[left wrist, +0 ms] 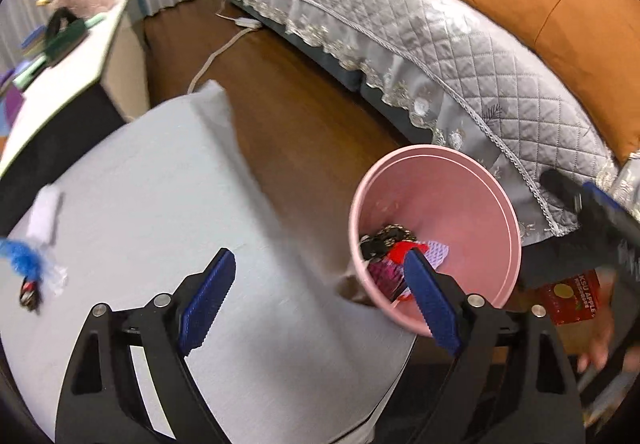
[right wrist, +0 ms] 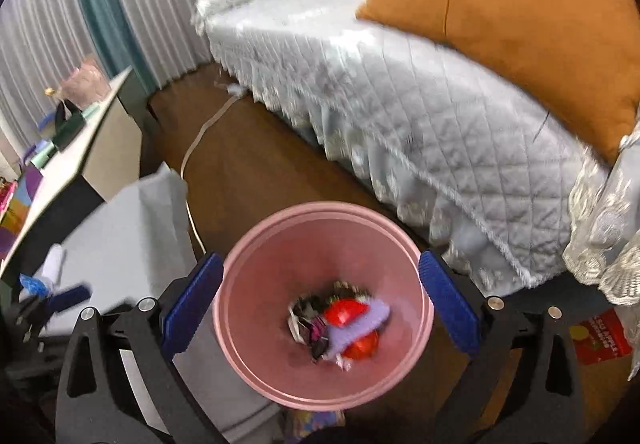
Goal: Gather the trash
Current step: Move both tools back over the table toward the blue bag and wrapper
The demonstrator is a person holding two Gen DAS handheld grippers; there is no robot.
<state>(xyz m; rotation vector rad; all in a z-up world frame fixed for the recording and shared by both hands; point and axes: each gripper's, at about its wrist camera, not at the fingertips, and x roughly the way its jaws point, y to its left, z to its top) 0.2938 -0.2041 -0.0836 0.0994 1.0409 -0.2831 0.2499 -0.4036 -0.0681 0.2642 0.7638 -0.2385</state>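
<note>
Only left view shows blue wrapper (left wrist: 22,258) on table (left wrist: 160,203).

Left claw (left wrist: 320,280) and right claw (right wrist: 320,288) both gape wide, angled downward, empty.

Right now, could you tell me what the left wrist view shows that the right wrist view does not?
Only the left wrist view shows the small dark wrapper lying on the grey table, beside the blue scrap. Only the right wrist view looks straight down into the pink bin, showing the red piece and purple piece clearly. Both show the bin, table, quilted sofa and the red carton on the floor. The left gripper and the right gripper are both open and empty.
</note>
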